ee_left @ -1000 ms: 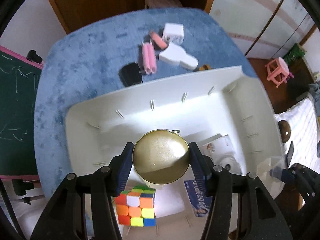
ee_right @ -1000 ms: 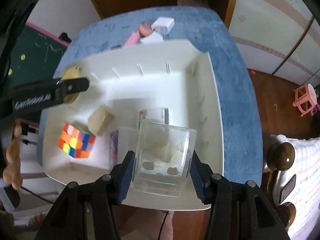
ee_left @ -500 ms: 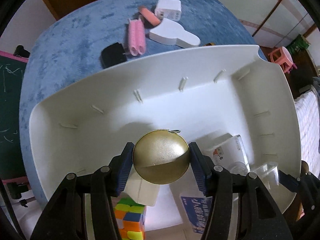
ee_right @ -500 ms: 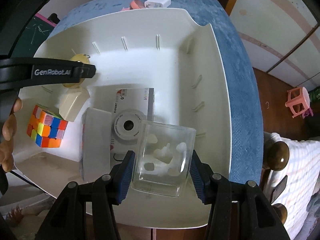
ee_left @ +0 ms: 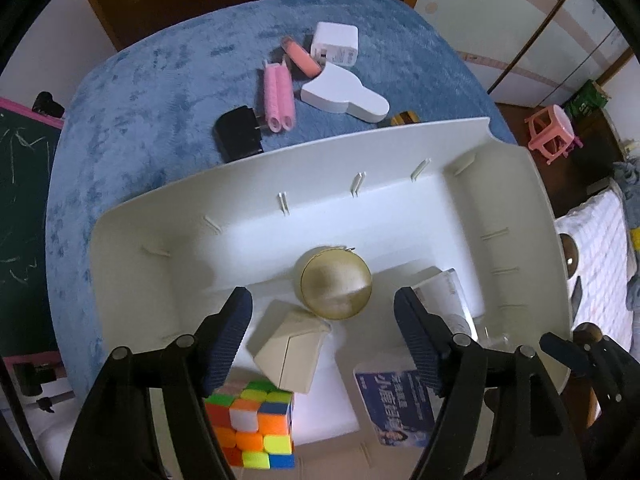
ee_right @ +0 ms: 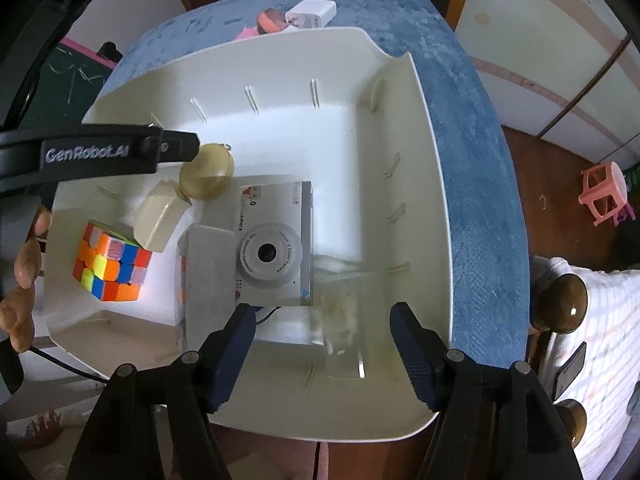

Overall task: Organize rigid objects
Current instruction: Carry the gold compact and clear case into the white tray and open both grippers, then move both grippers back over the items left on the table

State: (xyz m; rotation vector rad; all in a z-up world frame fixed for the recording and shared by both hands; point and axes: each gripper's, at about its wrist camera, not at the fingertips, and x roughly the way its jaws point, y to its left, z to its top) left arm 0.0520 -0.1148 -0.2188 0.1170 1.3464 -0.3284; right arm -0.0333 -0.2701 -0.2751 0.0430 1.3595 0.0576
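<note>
A white bin (ee_left: 360,160) (ee_right: 400,128) sits on a blue mat. In it lie a gold round tin (ee_left: 335,283) (ee_right: 206,176), a cream house-shaped block (ee_left: 288,350) (ee_right: 158,218), a colour cube (ee_left: 252,424) (ee_right: 110,266), a white camera (ee_right: 274,250), a blue-printed box (ee_left: 394,408) and a clear plastic cup (ee_right: 346,328). My left gripper (ee_left: 322,336) is open above the tin. My right gripper (ee_right: 322,350) is open above the cup, which lies on the bin floor.
Behind the bin on the blue mat (ee_left: 140,112) lie a black plug (ee_left: 238,134), pink hair rollers (ee_left: 278,96), a white flat piece (ee_left: 344,94), a white charger (ee_left: 335,44) and an orange roller (ee_left: 302,60). A pink stool (ee_left: 550,132) stands on the floor at right.
Both grippers have opened. The gold tin dropped from the left gripper into the bin. The clear cup left the right gripper and lies in the bin beside the camera.
</note>
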